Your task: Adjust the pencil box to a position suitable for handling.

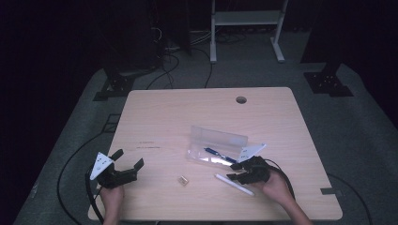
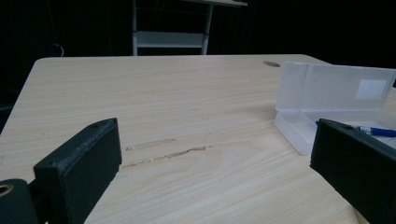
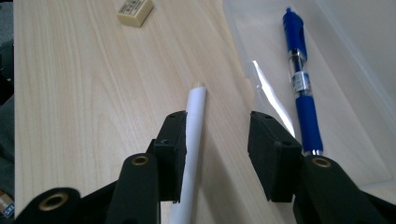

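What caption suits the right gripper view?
Open right gripper over a white pen on the table, blue pen inside the clear case.

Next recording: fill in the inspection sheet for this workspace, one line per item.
Surface: wooden table, faint scuff marks, a round hole at the far edge.
Job's things: white pen lying on the table; clear case open, blue pen inside.
Clutter: small eraser.
Grippers: left gripper open, off the case; right gripper open, white pen beside one of its fingers.
Cables: one trails from each gripper; more on the floor.
Surroundings: dark room, white frame behind.
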`<move>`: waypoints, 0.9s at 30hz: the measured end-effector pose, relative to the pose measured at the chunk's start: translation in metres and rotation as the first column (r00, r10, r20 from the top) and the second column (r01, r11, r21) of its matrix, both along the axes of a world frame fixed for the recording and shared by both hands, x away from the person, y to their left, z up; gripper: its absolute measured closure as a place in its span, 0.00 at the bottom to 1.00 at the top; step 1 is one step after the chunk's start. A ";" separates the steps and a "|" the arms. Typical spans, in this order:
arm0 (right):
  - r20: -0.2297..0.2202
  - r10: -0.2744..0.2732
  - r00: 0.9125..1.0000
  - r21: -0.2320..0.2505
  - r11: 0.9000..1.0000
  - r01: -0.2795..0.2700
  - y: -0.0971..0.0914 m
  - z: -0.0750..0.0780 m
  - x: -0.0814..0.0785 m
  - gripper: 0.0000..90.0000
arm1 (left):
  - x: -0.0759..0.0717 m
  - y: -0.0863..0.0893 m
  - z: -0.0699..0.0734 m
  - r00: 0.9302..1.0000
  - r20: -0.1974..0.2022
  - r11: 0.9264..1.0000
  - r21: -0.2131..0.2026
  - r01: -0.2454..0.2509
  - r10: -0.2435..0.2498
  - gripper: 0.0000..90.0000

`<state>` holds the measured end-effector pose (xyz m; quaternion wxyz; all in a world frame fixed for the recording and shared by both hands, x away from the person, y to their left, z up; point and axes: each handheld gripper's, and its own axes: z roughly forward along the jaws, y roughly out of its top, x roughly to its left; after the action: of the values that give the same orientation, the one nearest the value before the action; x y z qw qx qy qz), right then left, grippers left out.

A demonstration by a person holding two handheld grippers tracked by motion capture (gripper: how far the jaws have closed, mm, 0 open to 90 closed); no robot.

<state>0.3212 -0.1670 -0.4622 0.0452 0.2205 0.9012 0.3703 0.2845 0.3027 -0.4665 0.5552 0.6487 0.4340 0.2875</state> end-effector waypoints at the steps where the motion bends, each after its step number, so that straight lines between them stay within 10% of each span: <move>1: -0.006 0.000 1.000 -0.002 1.000 0.000 -0.001 -0.001 -0.001 0.63 | 0.000 0.000 0.000 1.000 0.000 1.000 0.002 0.000 0.000 0.01; 27: 0.010 0.008 1.000 -0.034 0.999 -0.008 -0.005 -0.024 -0.028 0.79 | 0.000 0.001 0.000 1.000 -0.002 1.000 -0.001 0.004 -0.004 0.01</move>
<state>0.2936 -0.1720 -0.4860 0.0519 0.2143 0.9080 0.3562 0.2840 0.3034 -0.4664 0.5557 0.6494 0.4335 0.2856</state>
